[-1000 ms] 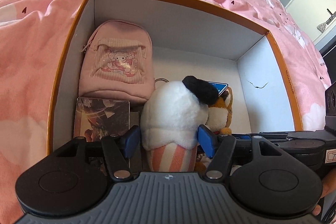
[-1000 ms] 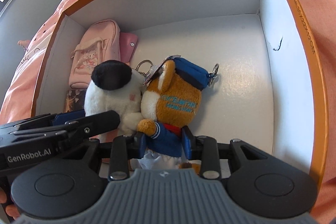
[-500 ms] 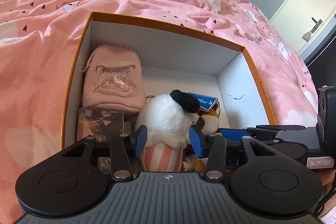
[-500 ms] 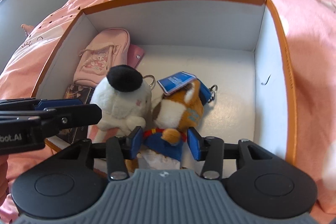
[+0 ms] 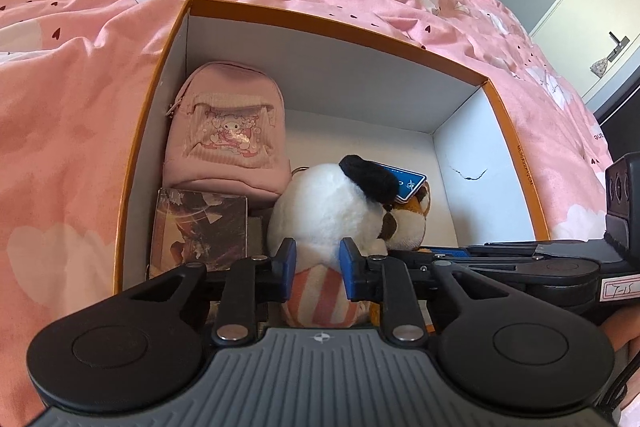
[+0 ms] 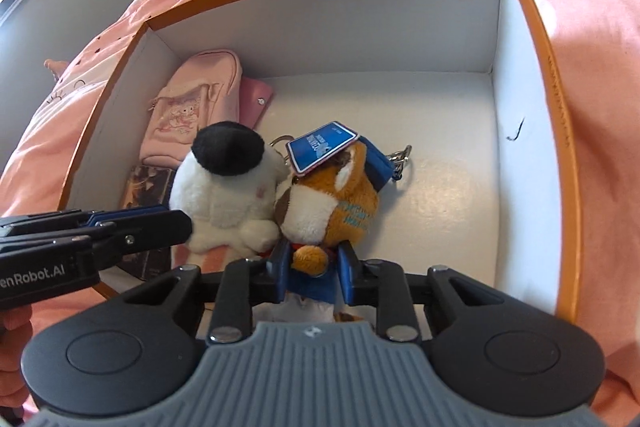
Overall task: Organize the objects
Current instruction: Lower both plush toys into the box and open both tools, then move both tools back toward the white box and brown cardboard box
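**Grasp step: both grippers closing on plush toys inside the box**

Landmark for all positions: orange-rimmed box (image 5: 516, 131), white inside, sitting on the pink bedding (image 5: 72, 107).

Nearest, at the box's front edge:
- Left gripper (image 5: 316, 263): jaws have just been closing. Blue pads now press into the striped lower body of the white plush (image 5: 324, 211), which pinches in between them. Clenched on the toy.
- Right gripper (image 6: 314, 267): jaws have also just been closing. Pads sit either side of the blue-clothed torso of the orange plush (image 6: 344, 203), fabric squeezed between them. Reads as a grasp.

Both plush toys stand against each other, just inside the front wall, roughly mid-width. Blue tag (image 6: 322, 147) lies on the orange plush's head; metal keyring clip (image 6: 400, 155) hangs off its far side.

Further in, along the box's left wall: dark picture card (image 5: 200, 223) at the front, pink mini backpack (image 5: 228, 131) behind it, reaching toward the back-left corner. Small pink pouch (image 6: 256, 99) tucked beside the backpack. Right half of the box floor is bare.

Judgement: toys are being gripped either for lifting out or for shifting within the box; cannot tell which. Next move calls for a straight lift of both together, keeping the keyring clear of the neighbouring plush and the front wall. Plush compresses, so a grip low on the body may slip.
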Motion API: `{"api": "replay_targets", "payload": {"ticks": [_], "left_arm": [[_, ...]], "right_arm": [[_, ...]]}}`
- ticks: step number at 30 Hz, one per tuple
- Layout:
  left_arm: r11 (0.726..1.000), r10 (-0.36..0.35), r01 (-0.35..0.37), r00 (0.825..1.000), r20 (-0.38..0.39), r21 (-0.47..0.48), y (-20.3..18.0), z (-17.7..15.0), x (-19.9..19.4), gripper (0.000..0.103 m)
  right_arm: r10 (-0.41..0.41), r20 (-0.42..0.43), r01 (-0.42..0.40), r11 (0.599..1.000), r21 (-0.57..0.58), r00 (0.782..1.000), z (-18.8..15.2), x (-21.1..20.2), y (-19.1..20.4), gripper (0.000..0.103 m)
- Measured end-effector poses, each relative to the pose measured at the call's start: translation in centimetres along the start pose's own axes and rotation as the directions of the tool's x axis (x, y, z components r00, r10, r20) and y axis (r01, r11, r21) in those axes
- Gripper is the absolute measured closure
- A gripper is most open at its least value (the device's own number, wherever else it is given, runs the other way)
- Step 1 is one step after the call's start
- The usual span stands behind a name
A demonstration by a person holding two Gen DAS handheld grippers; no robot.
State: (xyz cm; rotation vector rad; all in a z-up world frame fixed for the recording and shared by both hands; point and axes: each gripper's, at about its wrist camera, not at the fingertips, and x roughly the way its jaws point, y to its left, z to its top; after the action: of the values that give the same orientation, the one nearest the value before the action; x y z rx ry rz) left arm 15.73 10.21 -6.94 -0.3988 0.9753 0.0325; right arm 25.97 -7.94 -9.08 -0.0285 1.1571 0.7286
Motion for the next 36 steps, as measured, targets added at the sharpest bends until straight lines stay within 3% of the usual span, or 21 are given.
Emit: {"api": "replay_targets", "payload": {"ticks": [3,9,18,22,32,36], "left_arm": [[1.0,-0.005,0.005,1.0,-0.005,-0.003,0.2,0.0,0.0,0.077],[1.0,0.019,-0.019,1.0,-0.001,0.008,-0.1,-0.3,0.2,0.077],[1.0,0.008,-0.009,0.997,0.078,0.01,-1.0,-1.1,-1.1,0.077],[0.997,0.023,-0.032,0.99,0.142,0.067,-2.4,-1.3,-2.7,0.075],[0.986,-0.007,-0.022,0.984,0.176,0.166,-5.3,-3.0,-6.0,0.073],[0.982,-0.051,0.022,0.986,0.157,0.187,-5.9,-4.0,-6.9,0.073]], "right_arm": [[0.03,-0.004,-0.03,0.999,0.026,1.0,0.0,0.1,-0.1,0.079],[0.004,-0.001,-0.004,1.0,-0.009,1.0,-0.3,0.4,0.7,0.078],[-0.06,0.072,0.066,0.994,-0.087,0.996,-0.6,-1.2,2.1,0.063],[-0.115,0.124,0.131,0.983,-0.126,0.986,-0.8,-2.6,2.8,0.051],[-0.17,0.255,0.21,0.968,-0.138,0.952,-3.3,-8.2,3.5,0.048],[-0.18,0.297,0.222,0.968,-0.114,0.938,-5.2,-10.6,3.3,0.048]]}}
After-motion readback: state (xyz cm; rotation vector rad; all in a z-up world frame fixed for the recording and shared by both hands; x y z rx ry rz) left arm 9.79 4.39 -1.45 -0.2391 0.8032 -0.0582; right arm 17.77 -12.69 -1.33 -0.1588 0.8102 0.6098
